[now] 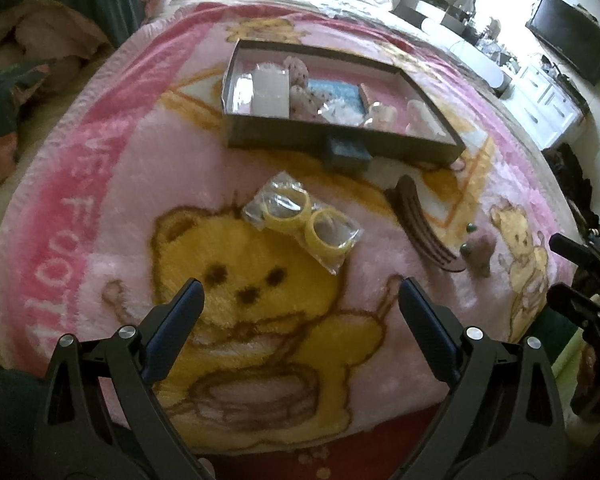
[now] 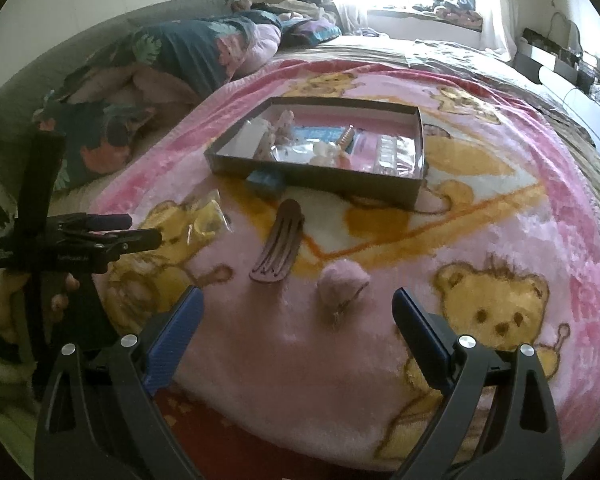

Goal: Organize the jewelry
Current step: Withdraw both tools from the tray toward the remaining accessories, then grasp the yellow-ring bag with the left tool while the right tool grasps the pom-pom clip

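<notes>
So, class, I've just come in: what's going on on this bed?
A person is sorting jewelry with a hand-held gripper in each hand. Both the left hand-held gripper and the right hand-held gripper are open and hold nothing. A shallow box on the pink blanket already has items in it. Outside it lie a bag of yellow bangles, a brown hair clip, a pink pouch and a small blue box.
</notes>
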Demonstrator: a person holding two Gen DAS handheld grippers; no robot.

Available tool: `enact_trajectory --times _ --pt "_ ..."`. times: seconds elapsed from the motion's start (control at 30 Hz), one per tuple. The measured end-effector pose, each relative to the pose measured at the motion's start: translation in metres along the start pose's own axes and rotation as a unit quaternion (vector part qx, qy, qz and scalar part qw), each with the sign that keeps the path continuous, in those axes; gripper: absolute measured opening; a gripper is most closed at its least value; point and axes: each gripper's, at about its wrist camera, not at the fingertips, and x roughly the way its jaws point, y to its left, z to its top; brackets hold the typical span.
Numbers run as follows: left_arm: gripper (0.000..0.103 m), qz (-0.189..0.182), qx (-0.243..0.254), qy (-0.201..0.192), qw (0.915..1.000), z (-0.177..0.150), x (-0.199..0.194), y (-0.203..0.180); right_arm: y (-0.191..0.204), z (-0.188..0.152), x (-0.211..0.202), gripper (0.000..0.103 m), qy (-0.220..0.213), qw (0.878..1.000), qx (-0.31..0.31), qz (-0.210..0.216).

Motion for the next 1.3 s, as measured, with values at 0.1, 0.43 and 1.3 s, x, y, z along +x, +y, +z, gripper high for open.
enact_trajectory --times 0.1,0.43,1.3 --pt "0.091 -0.001 0.002 0.009 1.0 -0.002 0.007 -0.002 -0.002 -0.002 0.004 0.094 0.004 1.0 0.002 0.002" --pt "0.091 -0.007 0.006 0.012 0.9999 -0.001 0.028 -0.005 -0.015 -0.01 0.024 0.094 0.015 1.0 0.016 -0.013" --pt "0.078 -0.008 -0.026 0.015 0.9995 0.048 0.079 -0.014 -0.04 -0.009 0.053 0.094 0.026 0.998 0.056 -0.02"
